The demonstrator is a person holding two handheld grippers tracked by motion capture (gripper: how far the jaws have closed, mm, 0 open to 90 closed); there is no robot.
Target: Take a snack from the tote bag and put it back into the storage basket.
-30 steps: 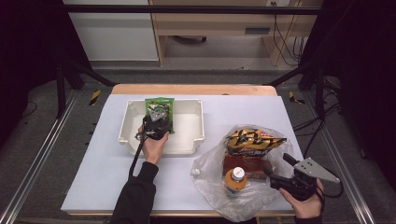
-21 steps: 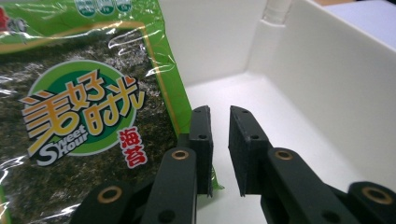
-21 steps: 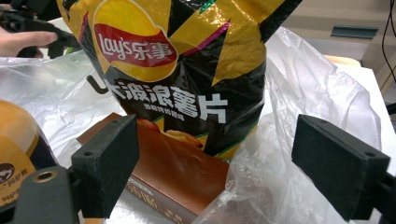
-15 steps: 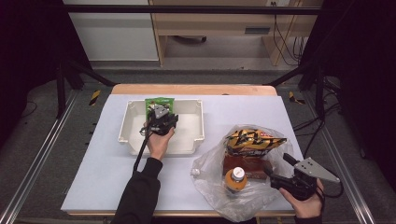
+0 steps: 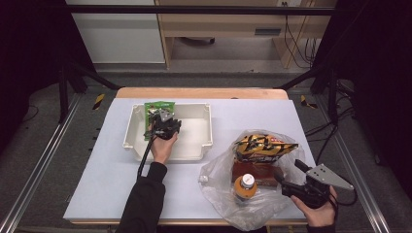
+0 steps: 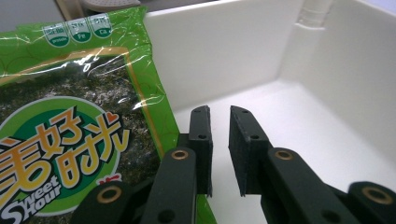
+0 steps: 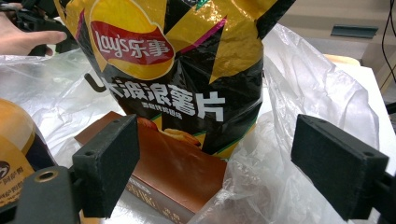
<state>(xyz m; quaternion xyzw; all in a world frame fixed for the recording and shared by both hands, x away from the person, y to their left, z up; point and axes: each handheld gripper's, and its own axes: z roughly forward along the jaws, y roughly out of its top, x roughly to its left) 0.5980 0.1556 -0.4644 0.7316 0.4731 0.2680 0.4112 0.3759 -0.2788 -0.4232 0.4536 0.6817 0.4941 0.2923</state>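
A green seaweed packet (image 5: 156, 108) (image 6: 70, 116) leans on the far left wall of the white tray (image 5: 194, 150) (image 6: 224, 46). My left gripper (image 5: 163, 117) (image 6: 219, 112) is inside the tray, just right of the packet. Its jaws have just been closing and now stand a narrow gap apart with nothing between them. My right gripper (image 5: 284, 183) (image 7: 219, 140) is wide open at the mouth of a clear plastic bag (image 5: 218, 189) (image 7: 317, 84). It faces a yellow-black chips bag (image 5: 262, 145) (image 7: 177, 70), a brown box (image 5: 255, 172) (image 7: 177, 172) and an orange bottle (image 5: 245, 187) (image 7: 14, 149).
A pale sheet (image 5: 107, 179) covers the wooden table, with bare room at front left. Dark frame rails run along both sides, and the floor drops away past the table's edges.
The left hand has edged slightly deeper into the tray beside the seaweed packet. The right hand and the bag's contents have stayed still.
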